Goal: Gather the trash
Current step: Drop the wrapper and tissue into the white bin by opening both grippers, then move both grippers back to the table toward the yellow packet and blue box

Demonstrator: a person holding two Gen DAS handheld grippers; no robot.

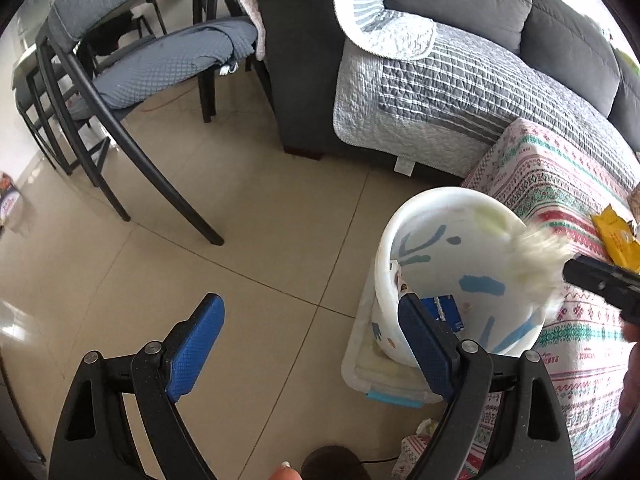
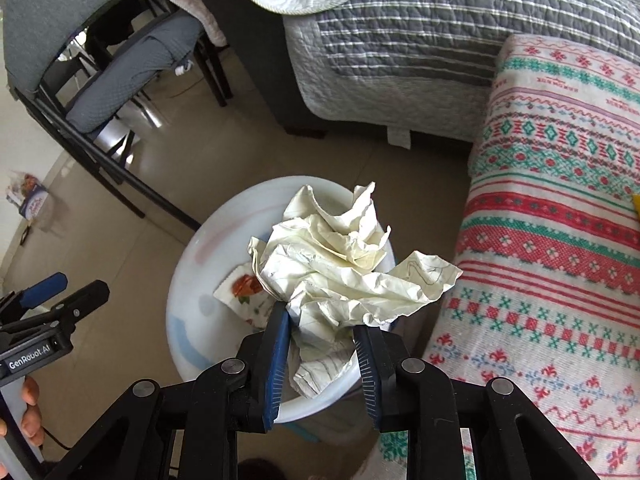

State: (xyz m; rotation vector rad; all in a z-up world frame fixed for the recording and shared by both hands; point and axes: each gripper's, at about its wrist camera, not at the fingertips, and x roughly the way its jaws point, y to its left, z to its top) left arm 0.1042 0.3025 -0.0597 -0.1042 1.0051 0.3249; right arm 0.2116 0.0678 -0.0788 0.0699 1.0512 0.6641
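Note:
A white bin (image 1: 440, 196) with blue marks stands on the floor beside a cloth-covered table. My right gripper (image 2: 320, 320) holds a crumpled cream paper (image 2: 340, 264) between its blue pads, right above the bin's (image 2: 224, 216) mouth. In the left wrist view that paper (image 1: 536, 256) shows blurred over the bin's right rim, with the right gripper (image 1: 572, 270) behind it. Inside the bin lie a blue packet (image 1: 444, 312) and a wrapper with an orange print (image 2: 244, 292). My left gripper (image 1: 310, 300) hangs wide open at the bin's left side, with nothing between its fingers.
The table's patterned red and green cloth (image 1: 560, 184) carries a yellow packet (image 1: 616, 236). A grey sofa with a striped quilt (image 1: 420, 92) stands behind. A black-legged chair (image 1: 160, 184) is to the left. A clear lidded box (image 1: 372, 376) sits under the bin.

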